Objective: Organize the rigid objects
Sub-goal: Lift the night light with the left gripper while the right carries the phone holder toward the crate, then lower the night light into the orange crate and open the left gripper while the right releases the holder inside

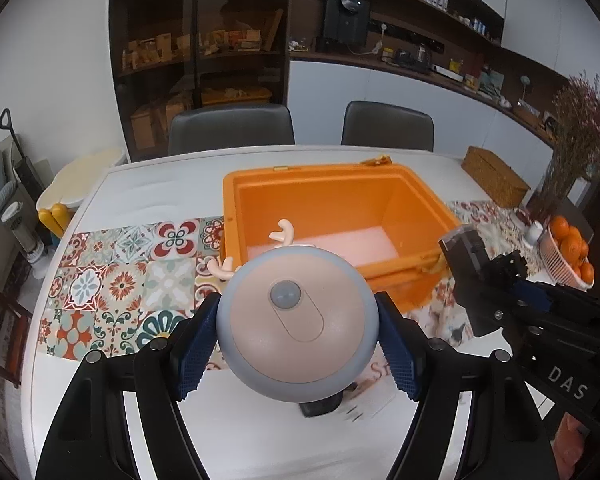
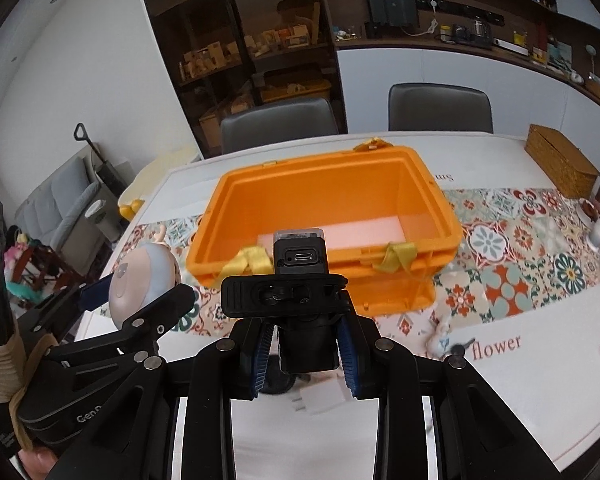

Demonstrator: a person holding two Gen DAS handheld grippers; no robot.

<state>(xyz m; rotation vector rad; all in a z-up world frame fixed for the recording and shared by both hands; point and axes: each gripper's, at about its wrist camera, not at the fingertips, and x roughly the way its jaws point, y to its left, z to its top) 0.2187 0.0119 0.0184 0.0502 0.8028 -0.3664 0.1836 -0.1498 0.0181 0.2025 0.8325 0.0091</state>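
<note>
You have both hands loaded: your left gripper (image 1: 298,344) pinches the round grey-and-beige plastic night-light toy with small antlers (image 1: 298,320) across its widest part, and your right gripper (image 2: 304,354) is clamped on the small black boxy camera with a clip mount (image 2: 300,280). Both hang just short of the open orange plastic crate (image 2: 328,208) on the tiled table runner (image 2: 520,248). Clear the near rim, lower each well inside, apart, before releasing.
</note>
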